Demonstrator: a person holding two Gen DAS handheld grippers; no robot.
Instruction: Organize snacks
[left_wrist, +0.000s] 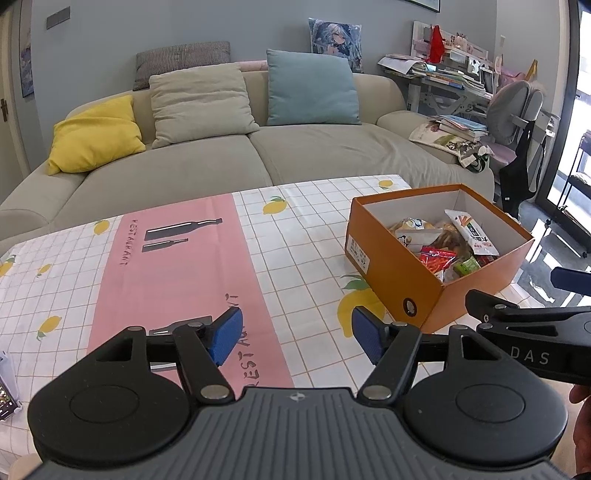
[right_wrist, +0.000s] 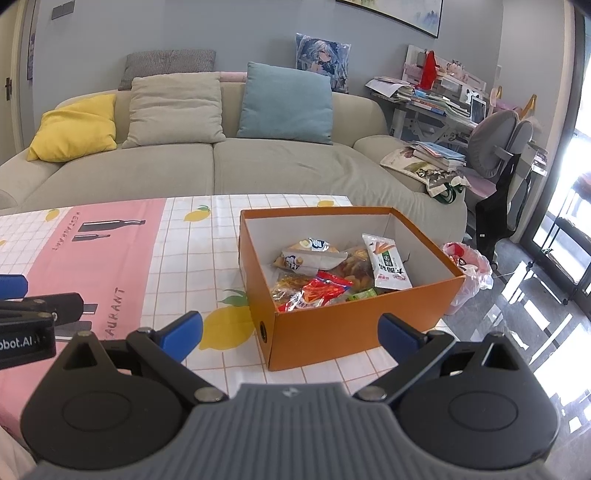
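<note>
**Both grippers idle beside a filled box — risks from here**

Landmark: the open orange cardboard box (right_wrist: 332, 325), white inside, standing on the surface (left_wrist: 295, 236), which is covered with a white grid cloth printed with lemons and a pink band.

State. The snack packets (right_wrist: 325, 277) lie piled inside the box: a white packet with a carrot picture (right_wrist: 386, 264) leans on the far right of the pile, a red crinkly packet (right_wrist: 327, 288) sits at the near side, and a pale chip bag (right_wrist: 310, 254) lies towards the back. No packet shows on the cloth outside the box in either view, so I judge the sorting close to done.

Your left gripper (left_wrist: 297, 334) hangs over the cloth to the left of the box, fingers apart, nothing between them. Your right gripper (right_wrist: 290, 332) hovers in front of the box's near wall, fingers spread wide and empty; that near corner appears between them, but they do not touch it.

Risks, as judgement:
- The box's right end stands close to the surface's right edge, with a pink-bagged waste bin (right_wrist: 469, 273) on the floor beyond. A push from your right gripper on the near wall could slide the light box towards that edge.
- The carrot packet stands propped; a jolt could tip it flat or over the wall.
- The two grippers sit near each other; crossing towards the box together could make them collide.
- A small object (left_wrist: 7, 387) at the far left from the box is cut off; I cannot tell what it is.
</note>
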